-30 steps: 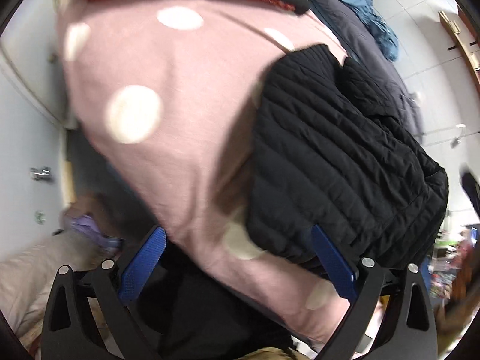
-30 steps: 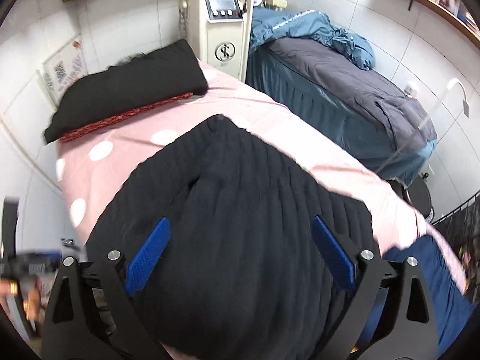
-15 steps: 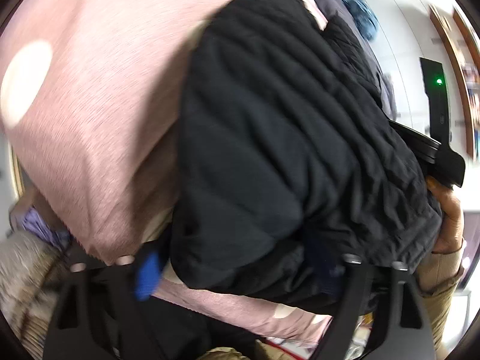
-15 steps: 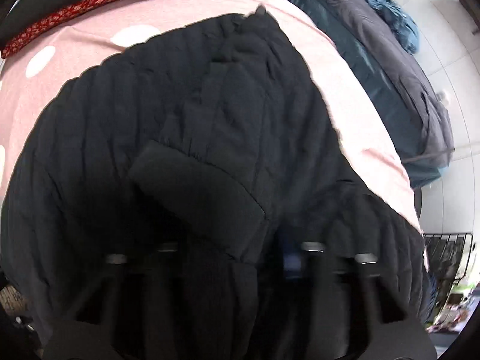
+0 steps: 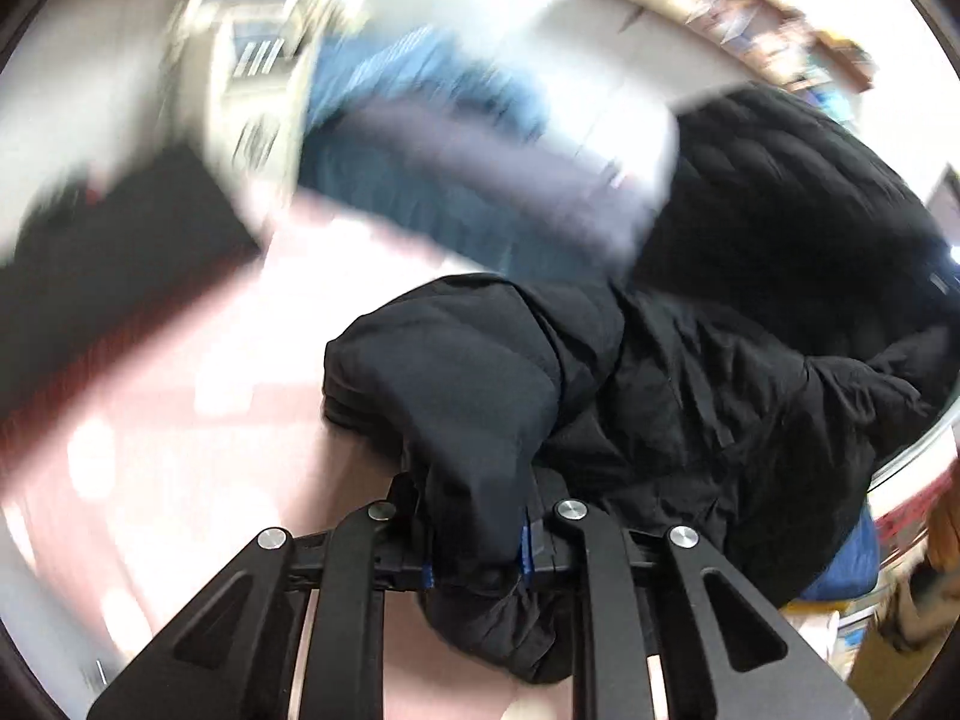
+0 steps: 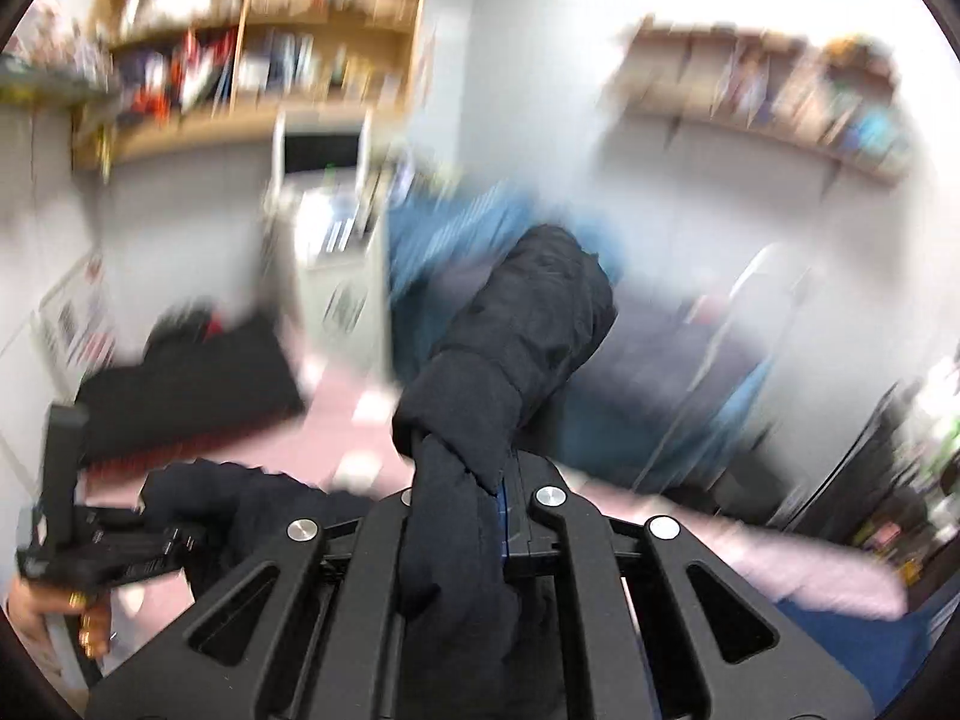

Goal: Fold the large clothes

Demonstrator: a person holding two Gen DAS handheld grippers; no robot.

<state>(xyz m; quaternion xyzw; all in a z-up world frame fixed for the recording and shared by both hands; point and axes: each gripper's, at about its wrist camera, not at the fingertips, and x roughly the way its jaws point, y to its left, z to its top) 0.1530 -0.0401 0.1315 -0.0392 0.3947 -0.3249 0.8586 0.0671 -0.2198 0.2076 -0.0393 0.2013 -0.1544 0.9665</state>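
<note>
Pink polka-dot bedding (image 5: 198, 420) lies blurred beneath both tools. Nearest the lens, the left tool (image 5: 477, 546) is closing on a bunched edge of the black quilted jacket (image 5: 690, 396), fabric pinched between its blue pads. The right tool (image 6: 474, 510) is clamped fully on another gathered fold of the same jacket. A second ago both stood wide open above the flat garment; now it hangs lifted off the bed, so the fold itself is judged to begin. Beyond stand a blue-covered bed (image 5: 420, 138) and wooden shelves (image 6: 252, 30).
</note>
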